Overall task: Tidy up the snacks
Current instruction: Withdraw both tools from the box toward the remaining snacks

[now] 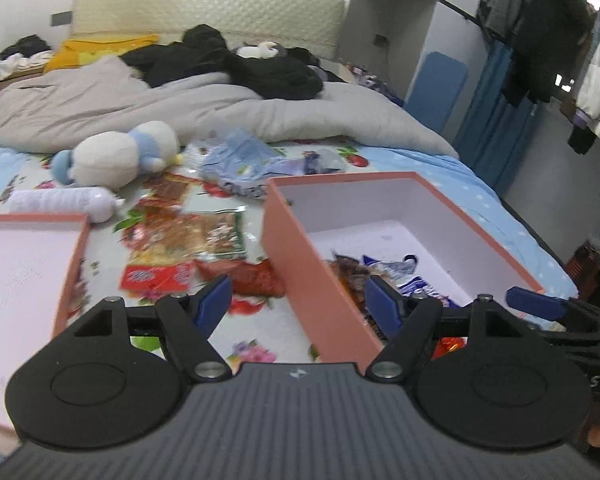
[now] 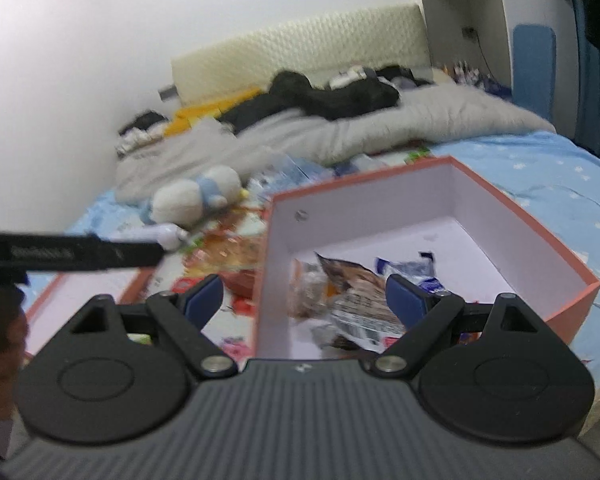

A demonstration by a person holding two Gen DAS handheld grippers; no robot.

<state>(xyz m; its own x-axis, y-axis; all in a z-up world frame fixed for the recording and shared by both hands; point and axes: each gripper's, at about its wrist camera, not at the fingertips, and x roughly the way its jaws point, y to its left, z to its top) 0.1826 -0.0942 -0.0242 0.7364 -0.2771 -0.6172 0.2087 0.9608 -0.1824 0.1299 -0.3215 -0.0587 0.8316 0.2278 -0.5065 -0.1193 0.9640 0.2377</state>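
Bedroom, floral bedsheet (image 1: 292,160): loose snack packets (image 1: 188,236) lie ahead and left of the pink box (image 1: 300,256), nearer the left gripper (image 1: 296,300), whose jaws stand apart and empty, as do the right gripper (image 2: 304,300) jaws over the box.

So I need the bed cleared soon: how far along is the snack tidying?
Partly done. A few packets already lie in the pink box. Nothing is in hand: the left hand-held gripper and the right hand-held gripper are both open and empty. Left to do: the red and orange packets and blue wrappers on the bedsheet.
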